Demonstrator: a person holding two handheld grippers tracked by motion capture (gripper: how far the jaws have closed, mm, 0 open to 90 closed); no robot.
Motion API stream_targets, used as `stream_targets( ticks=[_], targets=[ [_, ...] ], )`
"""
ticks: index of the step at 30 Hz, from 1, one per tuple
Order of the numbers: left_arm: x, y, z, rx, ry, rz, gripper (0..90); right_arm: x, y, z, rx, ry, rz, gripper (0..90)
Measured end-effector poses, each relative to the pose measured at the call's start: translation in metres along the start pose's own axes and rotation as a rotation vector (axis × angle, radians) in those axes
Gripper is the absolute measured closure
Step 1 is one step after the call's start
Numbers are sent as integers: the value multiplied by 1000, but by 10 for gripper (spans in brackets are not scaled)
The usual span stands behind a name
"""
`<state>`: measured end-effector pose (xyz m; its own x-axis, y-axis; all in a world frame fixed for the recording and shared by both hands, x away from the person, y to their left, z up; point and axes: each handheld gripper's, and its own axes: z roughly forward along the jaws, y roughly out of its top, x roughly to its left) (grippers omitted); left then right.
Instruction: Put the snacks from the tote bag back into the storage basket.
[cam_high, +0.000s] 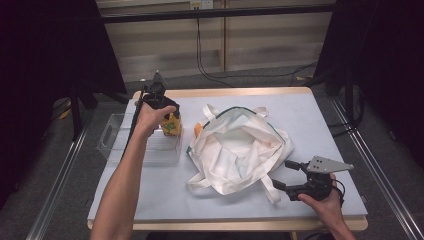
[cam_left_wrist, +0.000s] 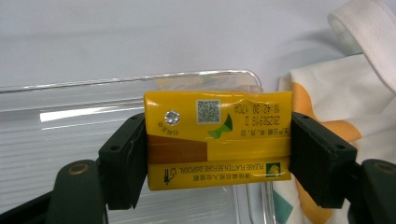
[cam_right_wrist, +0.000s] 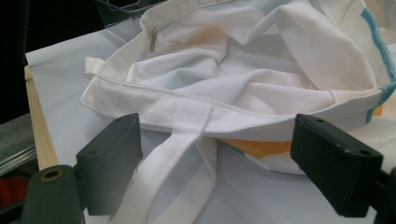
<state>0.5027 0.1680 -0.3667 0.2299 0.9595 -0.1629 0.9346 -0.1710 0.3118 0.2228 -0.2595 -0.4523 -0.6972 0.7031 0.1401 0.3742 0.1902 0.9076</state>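
Juice carton (cam_left_wrist: 218, 140), yellow, clamped across its width in my left gripper (cam_high: 169, 119), held over the near corner of the clear tray (cam_left_wrist: 70, 116) just left of the tote bag (cam_high: 240, 147). Step in hand, I judge: carrying it from tray to bag. Next move: swing right over the bag's open mouth, then let go. My right gripper (cam_right_wrist: 219, 172) hangs unclenched, jaws astride the bag's strap, gripping nothing. Pale blue tabletop (cam_high: 320, 115) with wood edging; dark curtains, cables behind.

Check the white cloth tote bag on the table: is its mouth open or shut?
Open. The white cloth tote bag lies slumped with its rim spread wide, its crumpled lining and zipper edge visible in the right gripper view.
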Motion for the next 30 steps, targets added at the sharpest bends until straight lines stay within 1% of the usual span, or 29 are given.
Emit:
stream_targets(
  ticks=[5,6,8,10,11,13,14,15,17,18,20,21,22,27,28,29,30],
  targets=[
    [4,-1,-1,-6,-11,12,266,0,0,1,0,-4,-1,163],
    [5,-1,-2,-6,-15,21,264,0,0,1,-1,-2,0,163],
    [7,-2,-2,-27,-21,25,261,0,0,1,-2,-3,0,163],
    [8,-3,-2,-31,-19,31,257,0,0,0,-1,-2,0,163],
    [9,-4,-2,-32,-9,26,206,0,0,0,-1,-1,0,163],
    [12,-5,-2,-43,-24,33,202,0,0,0,-1,-1,0,163],
    [14,-6,-1,-42,-23,33,189,0,0,0,-1,0,-1,163],
    [16,-7,-1,-51,-23,38,166,0,0,0,-2,2,-2,163],
    [19,-8,-2,-59,-27,43,149,-1,0,0,0,-1,2,163],
    [21,-9,-3,-62,-35,46,115,-1,0,1,0,-2,3,163],
    [23,-9,-5,-77,-27,51,95,0,0,1,1,-1,3,163],
    [23,-10,-6,-91,-33,54,91,0,0,1,1,-1,3,163],
    [24,-10,-8,-95,-46,67,90,0,0,1,1,-1,3,163],
    [23,-13,-14,-140,-56,107,62,0,0,1,1,-1,3,163],
    [23,-14,-15,-157,-61,127,59,0,0,1,1,-1,3,163],
    [23,-14,-16,-158,-62,140,55,0,0,1,0,-1,4,163],
    [24,-15,-17,-174,-66,146,54,0,0,1,0,0,4,163]
  ],
)
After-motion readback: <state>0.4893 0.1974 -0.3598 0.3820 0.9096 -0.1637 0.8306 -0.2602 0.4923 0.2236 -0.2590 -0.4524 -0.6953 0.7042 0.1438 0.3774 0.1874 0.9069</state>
